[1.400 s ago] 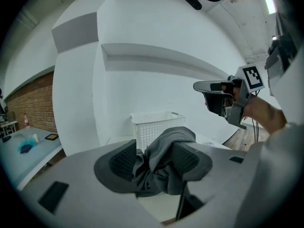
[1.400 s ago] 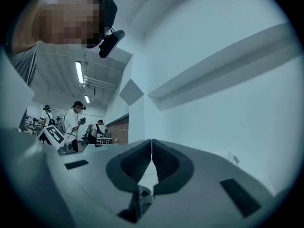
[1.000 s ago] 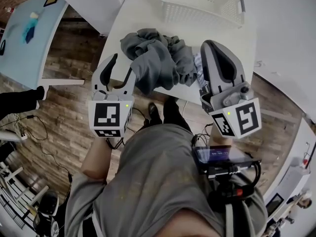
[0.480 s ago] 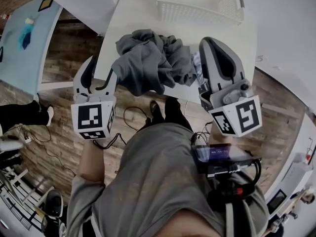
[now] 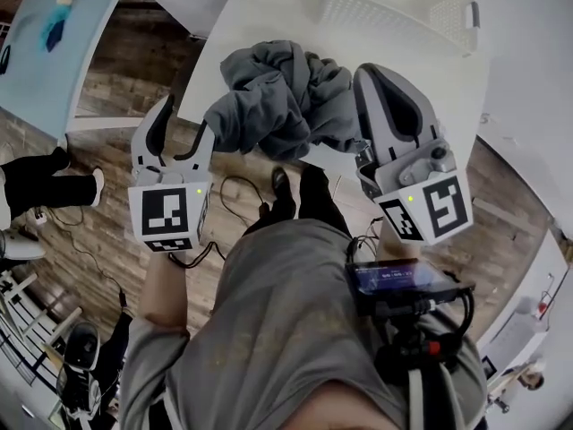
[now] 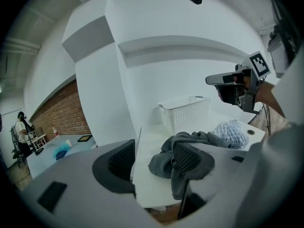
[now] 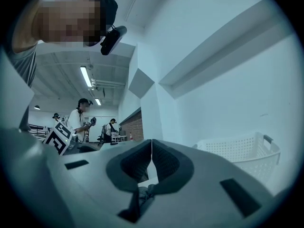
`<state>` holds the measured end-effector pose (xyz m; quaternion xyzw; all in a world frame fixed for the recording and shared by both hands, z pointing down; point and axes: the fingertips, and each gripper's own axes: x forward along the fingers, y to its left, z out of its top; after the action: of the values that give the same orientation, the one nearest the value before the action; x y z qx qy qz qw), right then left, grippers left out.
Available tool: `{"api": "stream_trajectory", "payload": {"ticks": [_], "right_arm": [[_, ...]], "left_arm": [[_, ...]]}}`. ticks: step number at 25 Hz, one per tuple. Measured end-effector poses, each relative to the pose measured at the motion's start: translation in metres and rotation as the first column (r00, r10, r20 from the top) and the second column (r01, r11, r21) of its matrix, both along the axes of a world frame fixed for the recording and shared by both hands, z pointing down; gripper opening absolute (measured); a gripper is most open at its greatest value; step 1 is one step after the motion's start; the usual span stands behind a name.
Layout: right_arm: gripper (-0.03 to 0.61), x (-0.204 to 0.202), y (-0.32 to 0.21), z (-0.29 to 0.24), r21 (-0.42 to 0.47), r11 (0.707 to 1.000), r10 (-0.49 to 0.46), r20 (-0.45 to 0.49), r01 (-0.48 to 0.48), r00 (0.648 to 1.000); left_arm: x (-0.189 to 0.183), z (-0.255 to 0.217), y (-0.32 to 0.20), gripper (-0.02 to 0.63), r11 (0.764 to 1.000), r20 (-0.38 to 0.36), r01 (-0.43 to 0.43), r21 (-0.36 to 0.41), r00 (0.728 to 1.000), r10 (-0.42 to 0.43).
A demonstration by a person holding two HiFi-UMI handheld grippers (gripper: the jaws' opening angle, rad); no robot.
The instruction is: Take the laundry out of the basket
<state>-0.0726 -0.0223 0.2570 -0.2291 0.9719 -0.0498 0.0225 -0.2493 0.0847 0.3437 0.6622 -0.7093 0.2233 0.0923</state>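
Observation:
A crumpled grey garment (image 5: pixel 277 97) lies on the white table (image 5: pixel 260 16), with one end hanging over the near edge. A blue-and-white checked cloth (image 6: pixel 230 133) lies beside it; the head view hides it behind my right gripper. The white laundry basket (image 5: pixel 403 7) stands farther back, and no cloth shows in it. My left gripper (image 5: pixel 186 124) hovers off the table's near left edge, short of the grey garment (image 6: pixel 185 151). Its jaws have just been opening and nothing is between them. My right gripper (image 5: pixel 376 74) is shut and empty at the pile's right side.
The table's near edge runs just below the pile, with wooden floor and cables beneath. A light blue table (image 5: pixel 45 34) stands at the left, and a person's legs and shoes (image 5: pixel 45 182) are on the floor there. Other people stand far off in the right gripper view.
My left gripper has drawn away leftward from the grey garment and its jaws stand wider. The right gripper has sunk a little beside the pile, now hiding the checked cloth.

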Motion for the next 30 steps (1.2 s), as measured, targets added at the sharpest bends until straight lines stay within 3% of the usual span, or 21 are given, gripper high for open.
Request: {"api": "stream_trajectory", "payload": {"ticks": [8, 14, 17, 22, 30], "right_arm": [[0.009, -0.04, 0.039, 0.04, -0.07, 0.989, -0.133, -0.019, 0.132, 0.991], [0.009, -0.075, 0.078, 0.086, -0.145, 0.953, -0.269, -0.008, 0.265, 0.963], [0.009, -0.087, 0.089, 0.116, -0.188, 0.932, -0.324, -0.052, 0.309, 0.945], [0.009, -0.097, 0.082, 0.173, -0.219, 0.937, -0.322, -0.234, 0.273, 0.917], [0.008, -0.103, 0.066, 0.189, -0.208, 0.953, -0.278, -0.299, 0.222, 0.913]], "left_arm": [[0.001, -0.006, -0.001, 0.258, 0.999, -0.003, -0.006, 0.034, 1.0, 0.006], [0.001, -0.008, -0.005, 0.258, 0.998, -0.047, 0.037, 0.053, 0.998, -0.034], [0.002, -0.009, -0.005, 0.258, 0.998, -0.053, 0.035, 0.049, 0.998, -0.032], [0.015, -0.015, -0.008, 0.258, 0.999, -0.05, -0.007, 0.054, 0.999, 0.01], [0.016, -0.007, 0.018, 0.267, 0.999, -0.029, -0.028, -0.038, 0.999, 0.027]]}}
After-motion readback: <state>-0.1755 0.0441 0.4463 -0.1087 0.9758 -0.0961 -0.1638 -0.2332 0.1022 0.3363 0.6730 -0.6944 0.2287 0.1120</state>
